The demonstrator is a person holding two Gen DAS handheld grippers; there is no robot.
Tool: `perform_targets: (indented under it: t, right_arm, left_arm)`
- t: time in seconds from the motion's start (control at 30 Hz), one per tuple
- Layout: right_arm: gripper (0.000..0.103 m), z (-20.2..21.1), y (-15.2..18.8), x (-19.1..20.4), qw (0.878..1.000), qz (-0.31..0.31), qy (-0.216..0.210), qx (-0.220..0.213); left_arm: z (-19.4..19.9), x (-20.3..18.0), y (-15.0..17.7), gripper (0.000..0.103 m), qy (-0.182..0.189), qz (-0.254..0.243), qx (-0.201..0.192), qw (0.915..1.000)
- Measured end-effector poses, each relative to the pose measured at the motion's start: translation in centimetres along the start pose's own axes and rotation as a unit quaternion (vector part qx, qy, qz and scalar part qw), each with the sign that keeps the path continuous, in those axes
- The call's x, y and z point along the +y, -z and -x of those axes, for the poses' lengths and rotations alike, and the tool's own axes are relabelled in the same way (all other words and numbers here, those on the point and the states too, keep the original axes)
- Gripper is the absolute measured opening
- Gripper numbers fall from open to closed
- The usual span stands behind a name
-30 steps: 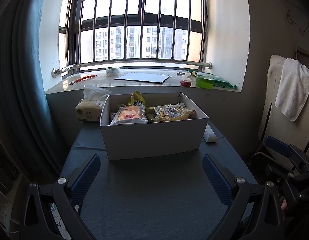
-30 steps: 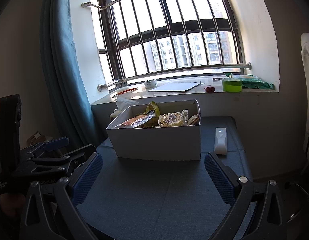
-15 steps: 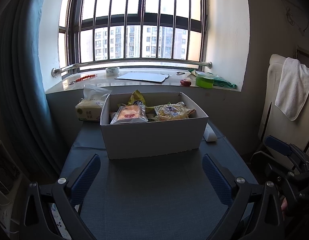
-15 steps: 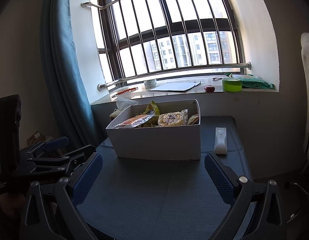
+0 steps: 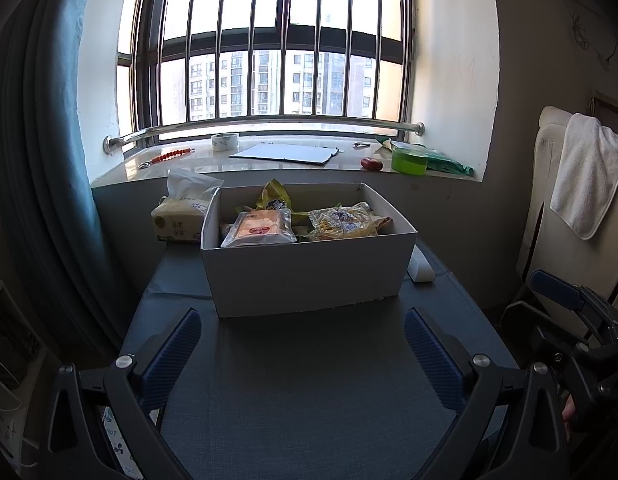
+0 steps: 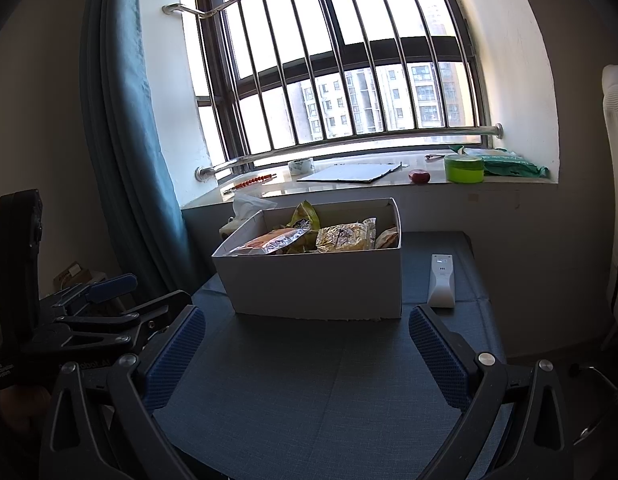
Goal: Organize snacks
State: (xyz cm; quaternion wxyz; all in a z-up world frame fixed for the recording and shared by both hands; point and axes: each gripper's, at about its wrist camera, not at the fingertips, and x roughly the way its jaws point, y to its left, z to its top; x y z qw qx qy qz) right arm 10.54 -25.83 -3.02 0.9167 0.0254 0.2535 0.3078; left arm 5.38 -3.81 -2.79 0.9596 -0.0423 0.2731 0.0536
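Note:
A white cardboard box [image 5: 305, 276] [image 6: 321, 288] stands on the blue-grey table [image 5: 309, 392] near the window. It holds several snack packets: an orange-pink packet [image 5: 259, 229] [image 6: 269, 240] at the left, a yellow packet [image 5: 343, 222] [image 6: 345, 236] at the right, a yellow-green bag [image 5: 273, 196] behind. My left gripper [image 5: 303, 356] is open and empty, short of the box's front wall. My right gripper [image 6: 307, 354] is open and empty too, also in front of the box.
A tissue pack [image 5: 181, 216] lies left of the box. A white remote [image 6: 441, 280] [image 5: 419, 266] lies to its right. The windowsill carries a tape roll [image 5: 225, 142], a board [image 5: 285, 154], a green tub [image 5: 409, 160]. A curtain [image 6: 125, 140] hangs left; a towel [image 5: 585, 180] right.

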Motion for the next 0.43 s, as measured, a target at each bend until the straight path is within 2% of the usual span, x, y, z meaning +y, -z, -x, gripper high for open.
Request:
perform_targets:
  t: [0.43]
  right_arm:
    - [0.103,-0.01,-0.05,-0.06,1.0,0.0,0.0,0.001]
  left_arm:
    - [0.26,-0.27,0.1,0.103,0.003,-0.005,-0.002,1.0]
